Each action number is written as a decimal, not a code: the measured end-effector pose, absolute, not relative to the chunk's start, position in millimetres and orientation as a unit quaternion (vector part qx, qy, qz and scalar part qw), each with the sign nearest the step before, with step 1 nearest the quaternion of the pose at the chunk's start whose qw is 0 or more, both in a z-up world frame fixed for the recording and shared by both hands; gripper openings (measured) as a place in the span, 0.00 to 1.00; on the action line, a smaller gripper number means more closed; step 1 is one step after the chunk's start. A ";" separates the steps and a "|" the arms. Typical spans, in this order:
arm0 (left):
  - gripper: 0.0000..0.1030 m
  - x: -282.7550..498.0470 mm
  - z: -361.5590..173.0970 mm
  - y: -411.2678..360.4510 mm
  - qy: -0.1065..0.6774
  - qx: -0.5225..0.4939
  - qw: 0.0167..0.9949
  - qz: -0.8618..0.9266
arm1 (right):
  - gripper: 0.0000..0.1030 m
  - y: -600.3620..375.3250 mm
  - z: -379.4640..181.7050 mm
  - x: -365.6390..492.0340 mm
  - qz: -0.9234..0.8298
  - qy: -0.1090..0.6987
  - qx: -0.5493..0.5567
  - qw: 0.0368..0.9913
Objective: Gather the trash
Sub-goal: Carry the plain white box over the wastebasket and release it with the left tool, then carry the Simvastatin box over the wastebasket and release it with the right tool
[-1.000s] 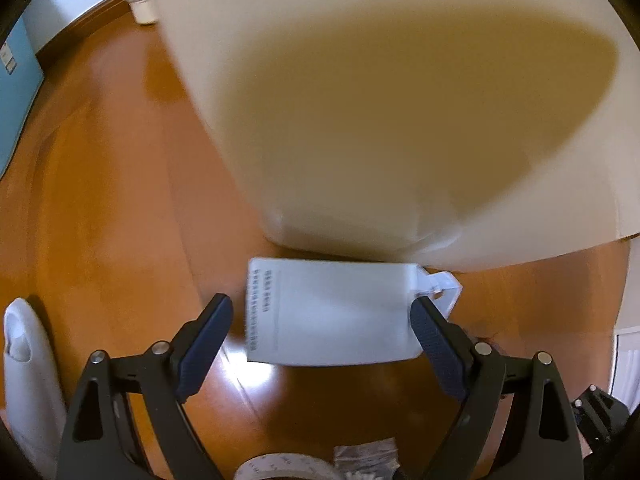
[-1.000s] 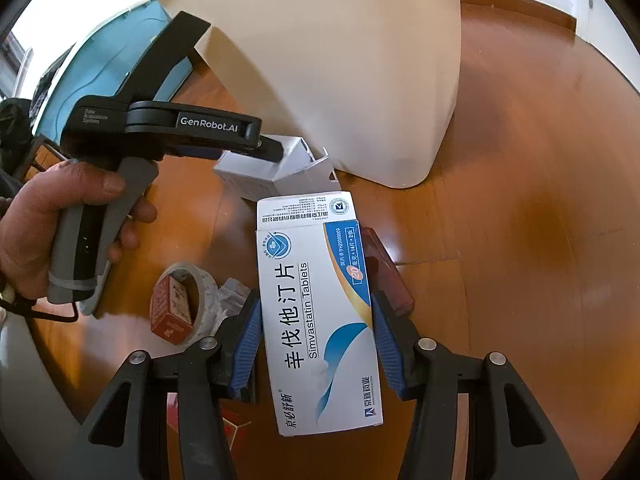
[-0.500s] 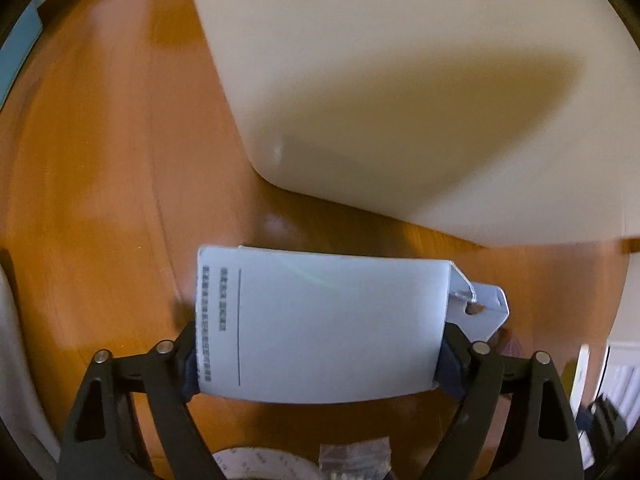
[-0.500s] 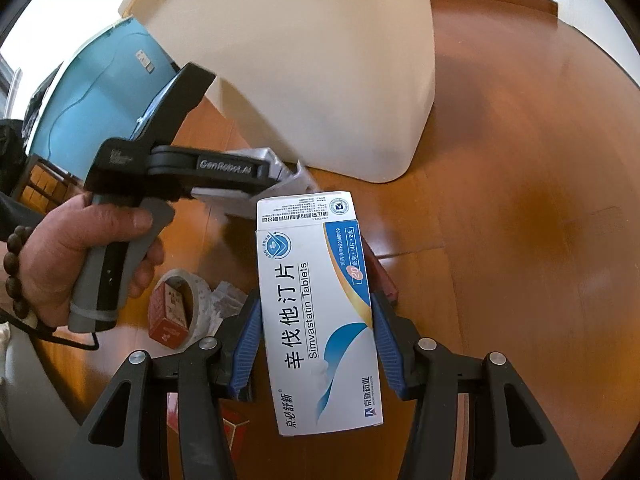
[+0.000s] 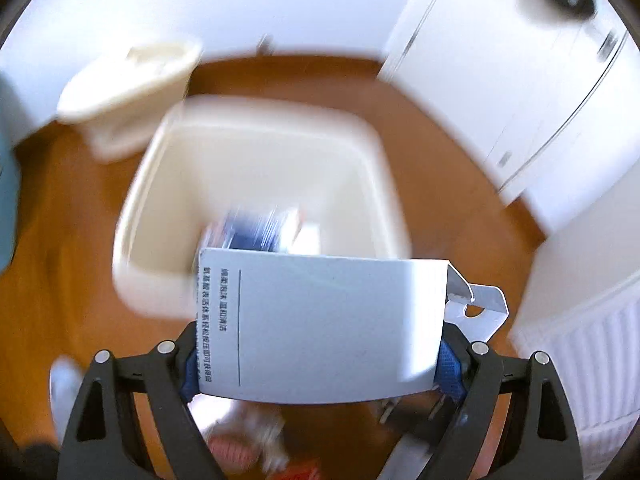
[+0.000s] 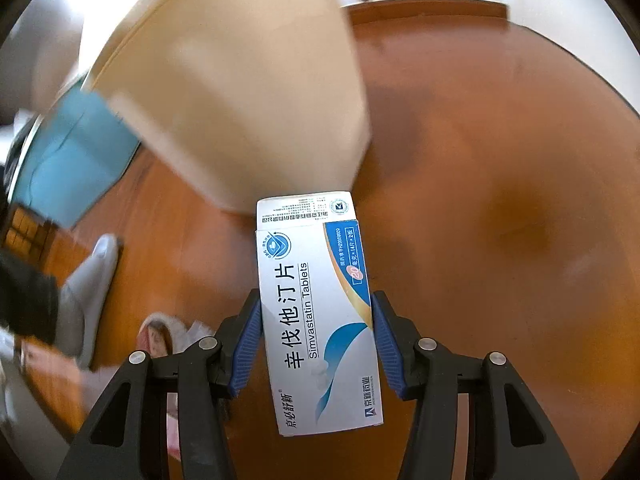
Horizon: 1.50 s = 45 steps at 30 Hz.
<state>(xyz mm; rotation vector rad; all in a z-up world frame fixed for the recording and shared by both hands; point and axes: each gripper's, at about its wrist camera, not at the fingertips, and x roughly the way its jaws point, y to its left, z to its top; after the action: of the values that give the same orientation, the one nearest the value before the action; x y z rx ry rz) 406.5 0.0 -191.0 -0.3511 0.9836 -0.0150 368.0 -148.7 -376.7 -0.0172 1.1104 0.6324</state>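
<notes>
My left gripper (image 5: 320, 364) is shut on a white carton (image 5: 320, 324) with an open end flap, held crosswise above the near rim of the cream waste bin (image 5: 168, 152). The bin's mouth faces the left wrist camera, and blurred blue and white packaging (image 5: 256, 232) lies inside it. My right gripper (image 6: 318, 344) is shut on a blue and white tablet box (image 6: 316, 308), held lengthwise low over the wooden floor. The same waste bin (image 6: 248, 92) stands just beyond that box, seen from the side.
A smaller cream bin (image 5: 128, 92) stands behind the big one by the wall. White cabinet doors (image 5: 520, 80) are at the right. A tape roll and small wrappers (image 6: 160, 336) lie on the floor at the left, beside a grey slipper (image 6: 92, 284) and a teal panel (image 6: 68, 152).
My left gripper has closed on the white carton and lifted it from the floor to above the bin's rim. My right gripper has drifted slightly with the tablet box, and the other hand has left its view.
</notes>
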 end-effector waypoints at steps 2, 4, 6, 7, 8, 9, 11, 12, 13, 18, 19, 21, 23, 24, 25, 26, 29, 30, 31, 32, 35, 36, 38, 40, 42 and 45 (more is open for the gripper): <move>0.86 469.5 -182.3 7.9 0.496 -0.129 0.859 -0.012 | 0.53 -158.6 -373.5 371.8 0.283 0.514 0.010 0.810; 0.86 521.8 -205.7 15.4 0.548 -0.093 0.831 0.011 | 0.53 -166.5 -370.0 377.9 0.272 0.511 0.028 0.815; 0.86 553.8 -240.1 27.3 0.603 -0.047 0.796 0.024 | 0.53 -169.7 -369.5 381.8 0.268 0.508 0.036 0.817; 0.86 556.9 -248.7 30.8 0.628 -0.027 0.777 0.034 | 0.53 -170.7 -369.4 383.4 0.267 0.508 0.038 0.818; 0.86 563.6 -265.3 32.5 0.651 -0.016 0.758 0.037 | 0.53 -171.1 -369.2 384.6 0.267 0.506 0.041 0.819; 0.86 566.8 -278.0 34.5 0.667 -0.014 0.744 0.039 | 0.53 -171.7 -368.9 385.5 0.267 0.505 0.044 0.819; 0.86 569.3 -298.8 29.9 0.683 -0.012 0.729 0.047 | 0.53 -173.1 -369.0 385.5 0.268 0.503 0.047 0.820; 0.86 569.4 -304.2 29.0 0.687 -0.015 0.725 0.047 | 0.53 -175.7 -368.3 385.2 0.268 0.502 0.047 0.821; 0.86 556.1 -310.7 38.2 0.688 -0.024 0.724 0.042 | 0.53 -177.0 -368.5 384.7 0.268 0.501 0.047 0.822; 0.88 561.2 -303.7 42.3 0.674 -0.024 0.737 0.040 | 0.53 -184.6 -366.3 385.1 0.260 0.497 0.045 0.827; 0.88 563.3 -302.4 36.1 0.673 -0.024 0.738 0.039 | 0.53 -185.5 -365.3 386.7 0.258 0.497 0.044 0.827; 0.88 531.8 -283.6 36.7 0.656 -0.039 0.753 0.038 | 0.53 -186.8 -362.1 388.2 0.256 0.490 0.040 0.832; 0.88 504.6 -251.9 41.4 0.618 -0.059 0.784 0.031 | 0.53 -187.8 -352.7 393.5 0.253 0.480 0.034 0.839; 0.88 485.0 -231.3 44.6 0.598 -0.069 0.798 0.027 | 0.53 -188.9 -343.4 398.5 0.251 0.471 0.028 0.845; 0.88 465.4 -204.9 49.4 0.579 -0.080 0.811 0.024 | 0.53 -190.1 -332.1 405.0 0.249 0.460 0.023 0.852; 0.89 447.5 -197.1 50.5 0.566 -0.087 0.820 0.025 | 0.53 -190.7 -320.8 411.3 0.247 0.449 0.020 0.858; 0.90 382.5 -188.0 54.6 0.533 -0.106 0.838 0.055 | 0.53 -193.7 -269.3 437.1 0.245 0.400 0.021 0.883; 0.90 364.7 -190.7 56.3 0.527 -0.113 0.839 0.072 | 0.53 -191.5 -248.0 445.7 0.251 0.379 0.022 0.891; 0.90 345.0 -190.6 59.3 0.522 -0.122 0.839 0.091 | 0.53 -185.8 -226.1 453.8 0.261 0.358 0.020 0.896; 0.90 329.0 -201.6 61.3 0.524 -0.132 0.834 0.108 | 0.54 -179.2 -210.6 459.1 0.272 0.345 0.016 0.898; 0.90 306.6 -231.7 67.4 0.557 -0.148 0.806 0.134 | 0.54 -135.1 -161.9 472.9 0.321 0.307 -0.024 0.896; 0.90 299.4 -237.0 71.3 0.564 -0.152 0.799 0.143 | 0.54 -115.9 -150.8 475.1 0.340 0.298 -0.043 0.891; 0.90 286.6 -236.9 76.2 0.562 -0.152 0.798 0.155 | 0.54 -75.6 -142.3 481.3 0.374 0.302 -0.084 0.873; 0.90 269.3 -240.6 75.4 0.565 -0.143 0.797 0.160 | 0.54 -27.4 -150.0 490.4 0.408 0.331 -0.143 0.839; 0.90 261.3 -263.4 72.6 0.594 -0.140 0.777 0.155 | 0.54 24.1 -180.7 504.5 0.448 0.387 -0.207 0.779; 0.90 250.4 -292.4 70.2 0.638 -0.163 0.738 0.147 | 0.54 81.8 -243.2 521.4 0.441 0.458 -0.308 0.708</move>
<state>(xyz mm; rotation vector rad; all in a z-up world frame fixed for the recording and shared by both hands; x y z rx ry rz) 250.4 70.2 -292.4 -0.3568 1.4002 0.3228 521.4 81.8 -243.2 -0.6836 1.0167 0.9788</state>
